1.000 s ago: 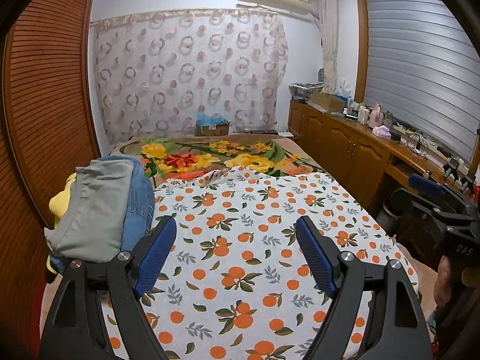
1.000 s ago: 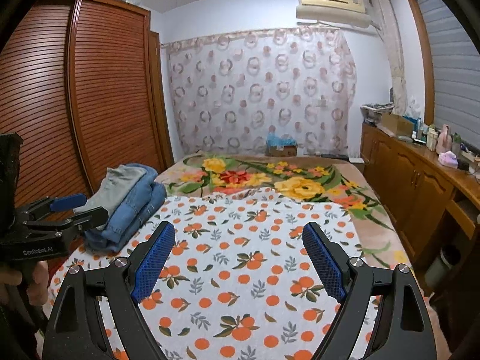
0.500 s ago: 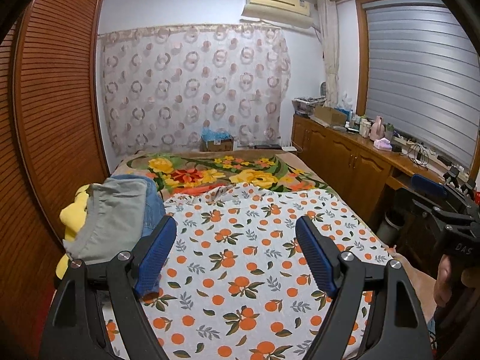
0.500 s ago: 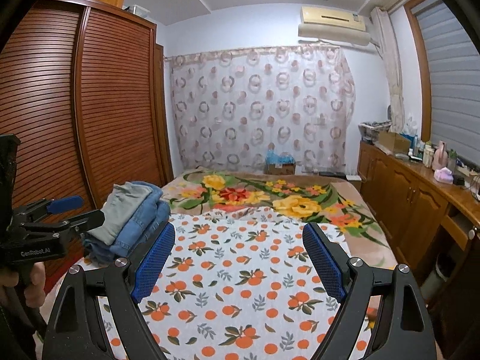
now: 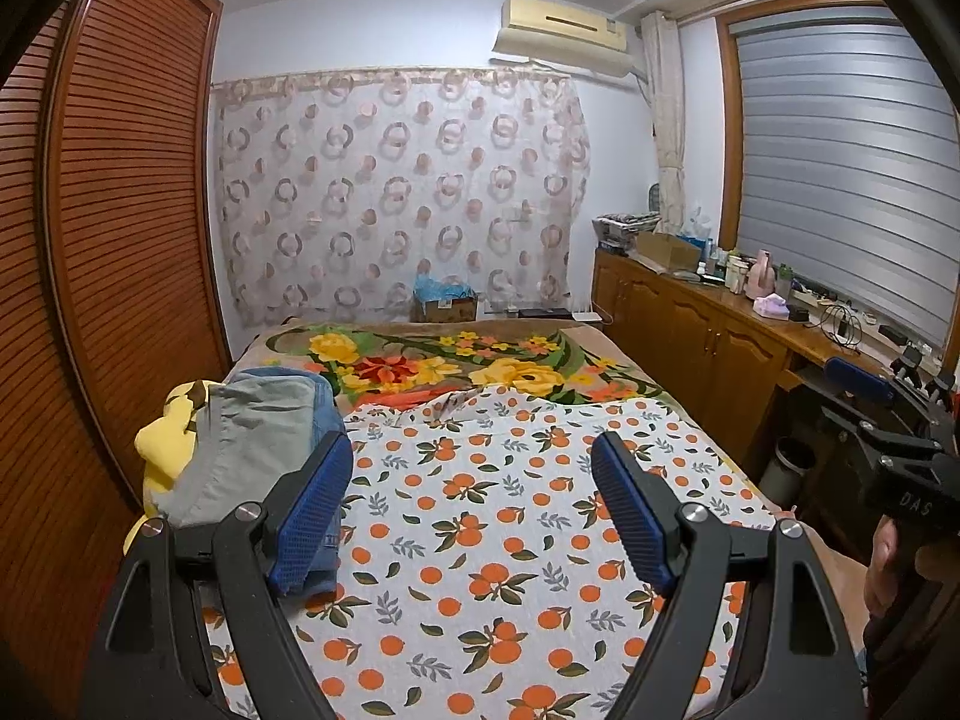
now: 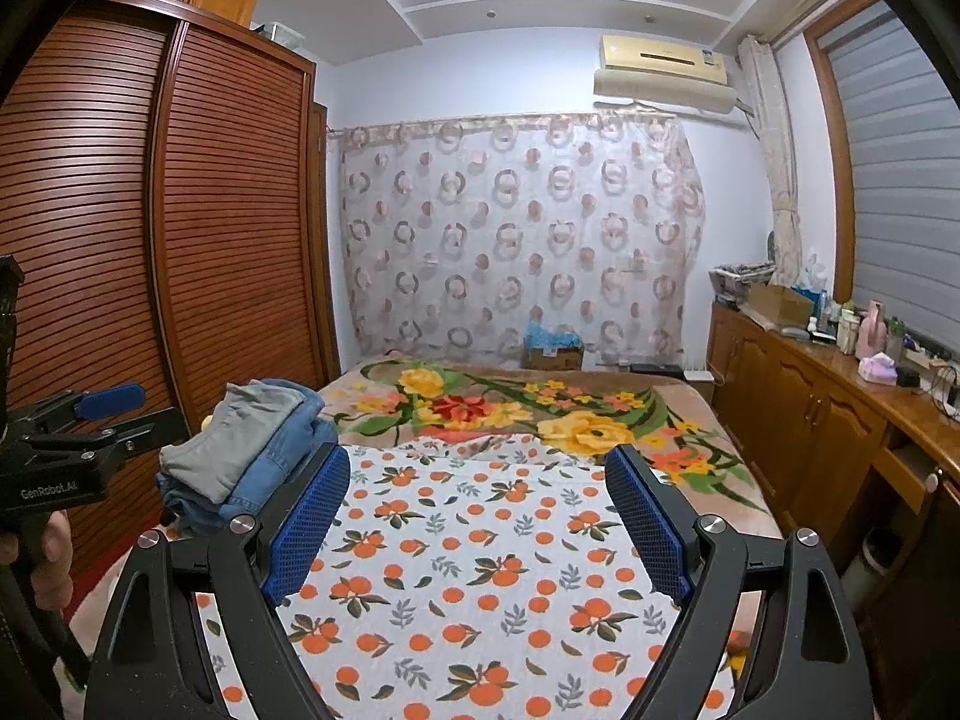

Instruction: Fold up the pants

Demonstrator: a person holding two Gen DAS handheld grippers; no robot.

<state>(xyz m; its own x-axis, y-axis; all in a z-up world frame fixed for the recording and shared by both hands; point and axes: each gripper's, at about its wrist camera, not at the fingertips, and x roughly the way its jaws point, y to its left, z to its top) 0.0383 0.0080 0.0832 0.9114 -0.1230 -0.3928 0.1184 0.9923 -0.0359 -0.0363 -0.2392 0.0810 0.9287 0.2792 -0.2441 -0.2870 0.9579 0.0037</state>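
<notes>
A stack of folded pants [image 5: 258, 438] [image 6: 240, 450], grey pair on top of blue denim, rests at the bed's left edge. My left gripper [image 5: 474, 468] hangs open above the orange-print sheet [image 5: 480, 540], its left finger just in front of the stack and nothing between its blue pads. My right gripper [image 6: 477, 474] is also open over the same sheet [image 6: 480, 570], to the right of the stack, holding nothing. Each gripper shows at the edge of the other's view, held by a hand.
A yellow soft toy [image 5: 171, 438] lies behind the stack against the slatted wardrobe [image 6: 150, 276]. A floral blanket [image 6: 510, 408] covers the bed's far half, with a cardboard box [image 6: 552, 351] beyond. A cluttered wooden sideboard [image 5: 720, 336] runs along the right; a bin [image 5: 792, 468] stands below.
Both views have tilted upward, showing more ceiling. My left gripper rose and drew back from the stack. Both grippers stayed open and empty.
</notes>
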